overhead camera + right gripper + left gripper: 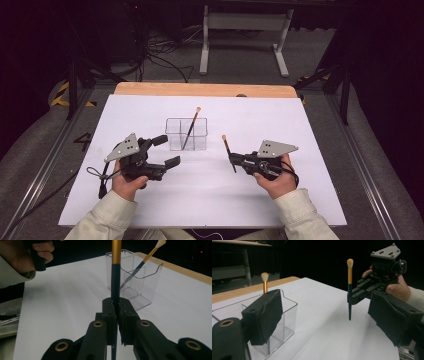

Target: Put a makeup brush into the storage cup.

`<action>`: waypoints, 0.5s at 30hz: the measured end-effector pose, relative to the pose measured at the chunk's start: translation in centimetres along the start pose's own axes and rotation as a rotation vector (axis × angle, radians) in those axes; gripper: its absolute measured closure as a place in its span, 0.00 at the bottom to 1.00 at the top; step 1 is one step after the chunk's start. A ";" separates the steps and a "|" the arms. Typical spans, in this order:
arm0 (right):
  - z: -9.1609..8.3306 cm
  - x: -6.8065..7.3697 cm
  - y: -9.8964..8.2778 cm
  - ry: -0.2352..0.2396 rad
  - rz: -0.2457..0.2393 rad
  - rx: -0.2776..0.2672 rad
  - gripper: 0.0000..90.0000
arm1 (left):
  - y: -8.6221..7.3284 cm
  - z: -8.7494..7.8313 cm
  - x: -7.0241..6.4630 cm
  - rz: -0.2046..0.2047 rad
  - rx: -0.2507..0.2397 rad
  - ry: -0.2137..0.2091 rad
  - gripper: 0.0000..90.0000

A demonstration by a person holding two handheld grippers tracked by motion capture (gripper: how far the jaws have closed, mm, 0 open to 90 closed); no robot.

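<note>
At the white table (300, 200), my right gripper (234, 159) clamps its jaws on a black-and-gold makeup brush (227, 150), held upright with the pale tuft on top and the pointed end just above the surface. My left gripper (167, 151) waits beside the clear plastic organizer (186, 134), jaws spread wide with nothing between them. A second brush (191, 127) already leans in one of the organizer's compartments, tuft up and tilted toward the far right.

The step in hand, as I judge it, is carrying the gripped brush over to the organizer and lowering it in handle-first. To do it well I would lift until the tip clears the rim, keep the shaft near vertical, aim for the free compartment — not the one where the leaning brush crosses — and let go only once the tip is well below the rim.

Room is generous: bare table lies between brush and organizer, and the table's edges are well away from both hands. The tight spots are the thin transparent walls, the inner divider, and my left gripper's far jaw close to the organizer's near-left corner — better eased back first.
</note>
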State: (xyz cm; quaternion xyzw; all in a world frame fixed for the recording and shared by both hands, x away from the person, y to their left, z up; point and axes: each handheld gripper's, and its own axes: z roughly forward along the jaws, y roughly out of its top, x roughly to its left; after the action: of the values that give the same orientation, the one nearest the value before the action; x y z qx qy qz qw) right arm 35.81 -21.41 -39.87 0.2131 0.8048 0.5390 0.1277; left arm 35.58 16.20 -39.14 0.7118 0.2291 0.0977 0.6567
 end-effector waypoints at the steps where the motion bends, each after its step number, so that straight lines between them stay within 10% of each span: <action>1: 0.1 0.1 0.0 0.001 0.003 -0.005 0.94 | 0.1 0.3 -0.1 0.000 -0.002 -0.006 0.14; 15: 1.6 1.3 0.2 0.029 -0.001 -0.058 0.94 | 0.7 3.1 -1.6 0.015 0.000 -0.051 0.17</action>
State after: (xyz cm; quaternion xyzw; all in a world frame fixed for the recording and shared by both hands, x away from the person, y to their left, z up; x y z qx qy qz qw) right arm 35.38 -19.43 -40.23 0.2009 0.7907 0.5652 0.1225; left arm 35.73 12.69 -38.57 0.7157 0.2070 0.0843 0.6617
